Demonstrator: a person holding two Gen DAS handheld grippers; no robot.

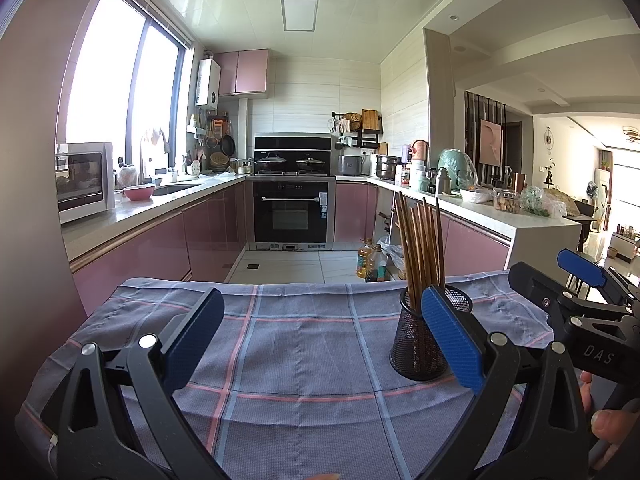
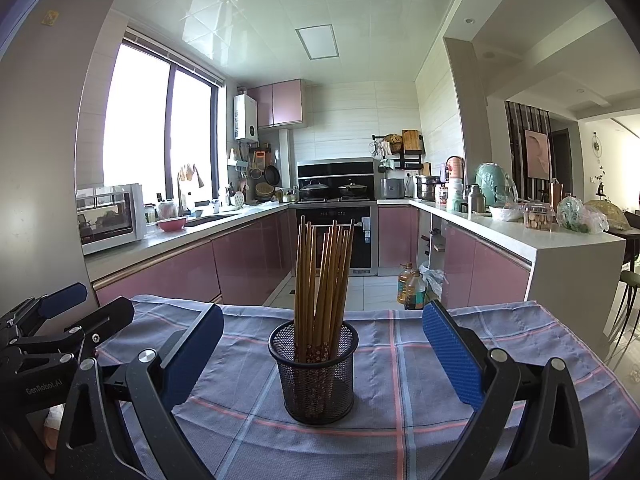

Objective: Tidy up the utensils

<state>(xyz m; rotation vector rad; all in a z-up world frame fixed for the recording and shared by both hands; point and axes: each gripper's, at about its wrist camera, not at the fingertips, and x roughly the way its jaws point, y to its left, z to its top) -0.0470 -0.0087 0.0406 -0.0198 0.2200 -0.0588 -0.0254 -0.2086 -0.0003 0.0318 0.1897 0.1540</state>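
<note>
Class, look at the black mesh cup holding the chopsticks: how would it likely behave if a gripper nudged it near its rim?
The mesh cup looks light and narrow, and the chopsticks rise far above its rim, so it is probably top-heavy and may tip. It stands on a checked cloth, which might bunch rather than let it slide.

Your mesh holder is black perforated metal, matt, see-through. The chopsticks in it look like wood, brown with a satin sheen; their lower ends carry a printed floral pattern. Your tablecloth is woven cloth, matt, with a visible fine weave and creases. The pads on your right gripper are blue with a dimpled, rubbery texture; its frame appears matt black plastic with bright metal pins. Your left gripper matches. The pink cabinet fronts are high-gloss and reflective.
</note>
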